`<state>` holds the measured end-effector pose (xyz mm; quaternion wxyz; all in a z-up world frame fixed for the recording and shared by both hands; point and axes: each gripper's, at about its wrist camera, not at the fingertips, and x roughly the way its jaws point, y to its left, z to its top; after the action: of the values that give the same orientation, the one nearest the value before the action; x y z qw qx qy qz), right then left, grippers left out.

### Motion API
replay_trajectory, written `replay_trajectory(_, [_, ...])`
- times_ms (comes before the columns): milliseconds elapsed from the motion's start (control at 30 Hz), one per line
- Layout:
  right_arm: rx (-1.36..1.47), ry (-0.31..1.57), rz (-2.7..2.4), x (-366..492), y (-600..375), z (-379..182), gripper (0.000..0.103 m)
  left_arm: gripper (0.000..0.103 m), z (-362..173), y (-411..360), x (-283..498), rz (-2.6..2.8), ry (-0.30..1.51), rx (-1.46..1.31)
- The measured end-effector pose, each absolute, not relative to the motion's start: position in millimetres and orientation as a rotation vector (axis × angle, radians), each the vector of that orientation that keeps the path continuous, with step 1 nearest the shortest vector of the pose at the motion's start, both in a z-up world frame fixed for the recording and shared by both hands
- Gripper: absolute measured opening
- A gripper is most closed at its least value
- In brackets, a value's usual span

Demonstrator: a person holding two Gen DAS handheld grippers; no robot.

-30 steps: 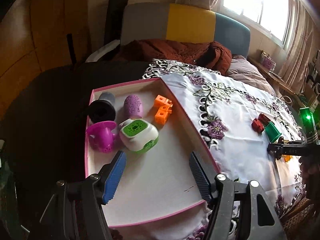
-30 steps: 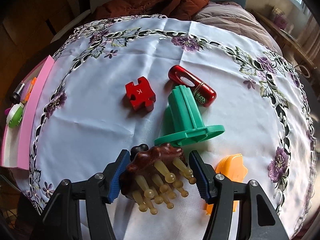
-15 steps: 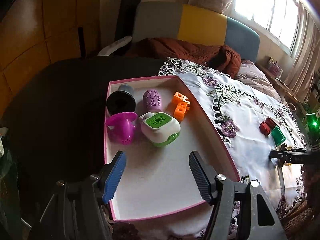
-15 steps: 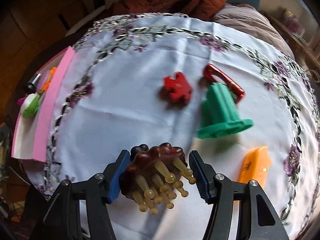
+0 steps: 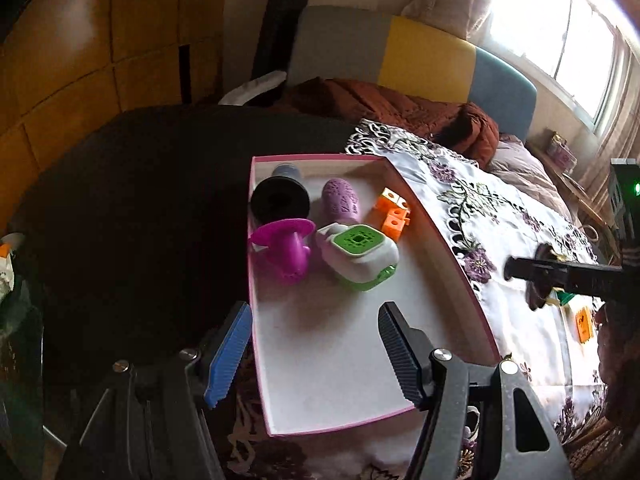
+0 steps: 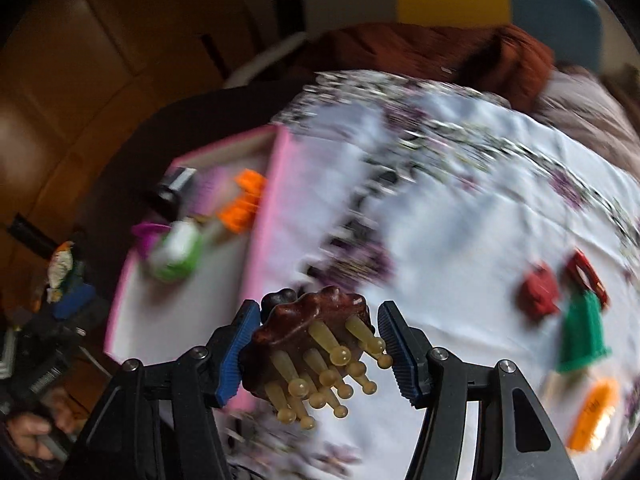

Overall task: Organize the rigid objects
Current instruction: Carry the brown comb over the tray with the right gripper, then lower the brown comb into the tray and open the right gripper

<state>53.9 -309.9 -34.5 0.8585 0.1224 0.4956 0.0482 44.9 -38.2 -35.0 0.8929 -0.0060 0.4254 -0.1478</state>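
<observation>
We held the right gripper [image 6: 318, 354] with its jaws closed on a dark brown scalp massager with amber rubber prongs [image 6: 310, 344], prongs pointing toward the camera, lifted above the white floral embroidered tablecloth [image 6: 460, 216]. Right view was motion-blurred. Our left gripper [image 5: 316, 354] had its jaws spread wide with nothing between them, hanging over the near end of the pink-rimmed white shallow tray [image 5: 348, 360]. At the tray's far end sat a black funnel-shaped piece [image 5: 280, 202], a purple textured egg-shaped piece [image 5: 341, 200], orange plastic cube blocks [image 5: 394, 214], a magenta plastic flanged peg [image 5: 286, 246] and a white-and-green rounded plastic gadget [image 5: 360, 254]; magenta peg and gadget lay just beside each other. The tray lay on the counter with its right wall along the tablecloth edge. Left on the cloth, well apart from the tray: a red puzzle-shaped block [image 6: 538, 290], a red oblong clip [image 6: 588, 276], a green ribbed plastic cone with flange [image 6: 582, 332] touching the clip in view, and an orange flat tag [image 6: 592, 414] near the cloth's edge. Behind the counter, a rust-brown blanket [image 5: 400, 108] on the bed.
</observation>
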Motion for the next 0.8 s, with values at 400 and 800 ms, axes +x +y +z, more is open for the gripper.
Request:
replay_trajectory(400, [0.174,1.035,0.206,106,-240,-37,0.062,0.066,-41,-18,51,-0.259,0.905,-0.046])
replay_trajectory(800, [0.14,1.047,0.171,134,-222,-67,0.065,0.066,-41,-14,50,-0.25,0.906,-0.038])
